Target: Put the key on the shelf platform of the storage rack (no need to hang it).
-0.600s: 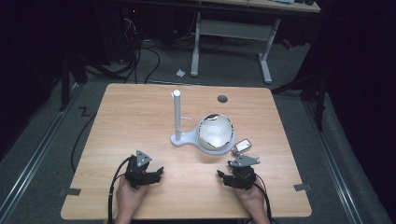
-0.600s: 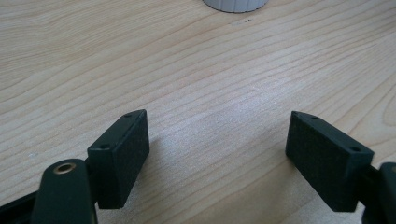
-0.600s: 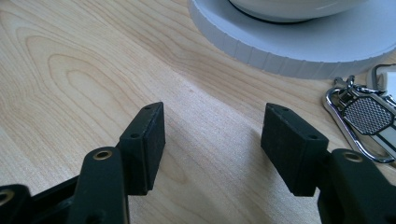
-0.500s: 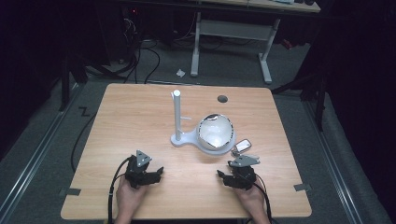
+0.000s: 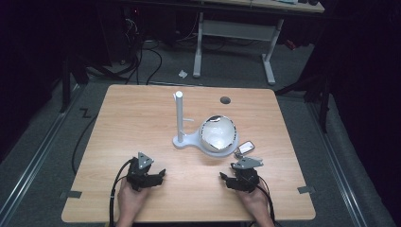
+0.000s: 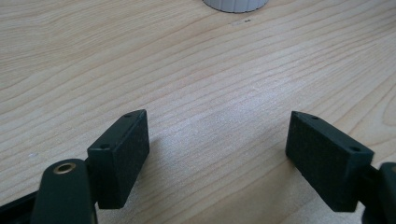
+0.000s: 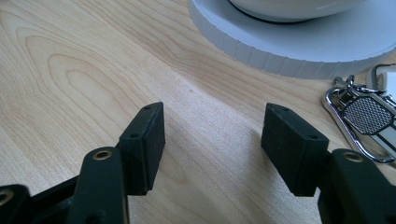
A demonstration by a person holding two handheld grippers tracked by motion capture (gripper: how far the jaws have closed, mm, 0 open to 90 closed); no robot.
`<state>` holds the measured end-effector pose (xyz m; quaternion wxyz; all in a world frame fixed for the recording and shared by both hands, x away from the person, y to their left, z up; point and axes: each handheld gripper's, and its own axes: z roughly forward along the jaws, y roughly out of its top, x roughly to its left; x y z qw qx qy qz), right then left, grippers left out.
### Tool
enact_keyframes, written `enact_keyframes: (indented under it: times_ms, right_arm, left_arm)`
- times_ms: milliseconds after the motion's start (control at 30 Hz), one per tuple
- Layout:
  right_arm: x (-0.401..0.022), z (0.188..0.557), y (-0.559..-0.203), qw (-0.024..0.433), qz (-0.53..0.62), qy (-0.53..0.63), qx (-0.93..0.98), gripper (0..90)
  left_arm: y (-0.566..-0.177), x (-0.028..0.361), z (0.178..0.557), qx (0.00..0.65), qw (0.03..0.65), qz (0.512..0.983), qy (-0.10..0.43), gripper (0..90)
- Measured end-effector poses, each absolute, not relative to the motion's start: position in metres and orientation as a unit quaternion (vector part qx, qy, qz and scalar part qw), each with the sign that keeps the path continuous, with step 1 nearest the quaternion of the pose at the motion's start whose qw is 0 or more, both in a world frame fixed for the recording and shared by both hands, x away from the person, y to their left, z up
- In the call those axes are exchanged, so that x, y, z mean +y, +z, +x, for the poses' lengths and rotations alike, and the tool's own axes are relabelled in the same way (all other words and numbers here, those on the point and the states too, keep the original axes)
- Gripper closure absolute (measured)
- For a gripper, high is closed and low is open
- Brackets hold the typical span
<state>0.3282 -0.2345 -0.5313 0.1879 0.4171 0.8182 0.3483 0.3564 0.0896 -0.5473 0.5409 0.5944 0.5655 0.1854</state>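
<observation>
Nothing started yet, by my read. My left gripper [image 5: 150,176] and right gripper [image 5: 235,179] both rest low on the table [image 5: 142,118] near its front edge, jaws spread wide, nothing between them. The key fob [image 7: 369,116] lies just ahead-right of my right gripper, beside the white stand [image 5: 182,124] base, which carries a bowl [image 5: 217,134]. Reach, grasp and whatever placement follows are all left to do.
</observation>
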Motion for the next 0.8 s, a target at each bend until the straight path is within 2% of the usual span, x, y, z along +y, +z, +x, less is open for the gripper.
enact_keyframes:
  times_ms: [800]
  right_arm:
    - [-0.2347,0.3284,-0.5309,0.187,0.437,0.35,0.807,41.1]
  left_arm:
    - [-0.5473,0.0896,0.3564,0.566,0.541,0.594,0.185,21.9]
